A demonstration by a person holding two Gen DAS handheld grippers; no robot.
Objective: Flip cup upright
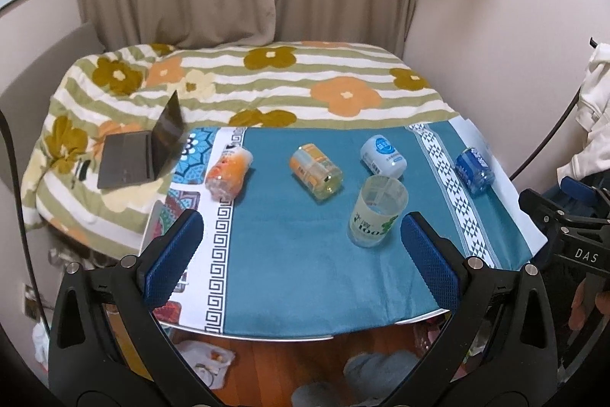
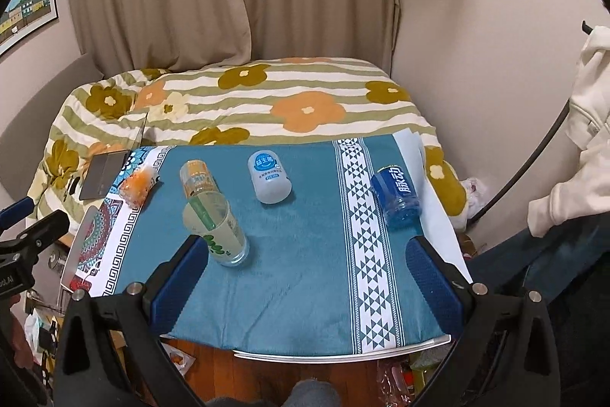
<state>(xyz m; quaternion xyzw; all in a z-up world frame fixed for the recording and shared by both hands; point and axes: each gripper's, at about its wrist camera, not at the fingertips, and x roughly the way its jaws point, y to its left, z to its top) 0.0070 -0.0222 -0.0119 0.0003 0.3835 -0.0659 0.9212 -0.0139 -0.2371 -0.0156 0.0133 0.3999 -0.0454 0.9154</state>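
Observation:
A clear cup with green print [image 1: 375, 212] stands upright on the blue cloth, mouth up; it also shows in the right wrist view [image 2: 217, 229]. Four cups lie on their sides behind it: an orange-print one [image 1: 228, 174] at the left, a yellow-orange one [image 1: 316, 170], a white one with a blue label [image 1: 383, 155] and a blue one [image 1: 474, 168] at the right. My left gripper [image 1: 301, 243] is open and empty, held near the table's front edge, just in front of the upright cup. My right gripper [image 2: 305, 262] is open and empty, to the right of the upright cup.
The table [image 2: 335, 355] carries a blue patterned cloth. A half-open laptop [image 1: 145, 151] rests on the flowered bed cover [image 1: 267, 79] behind the table. A white garment [image 2: 583, 124] hangs at the right. Clutter lies on the wooden floor [image 1: 305, 357] below.

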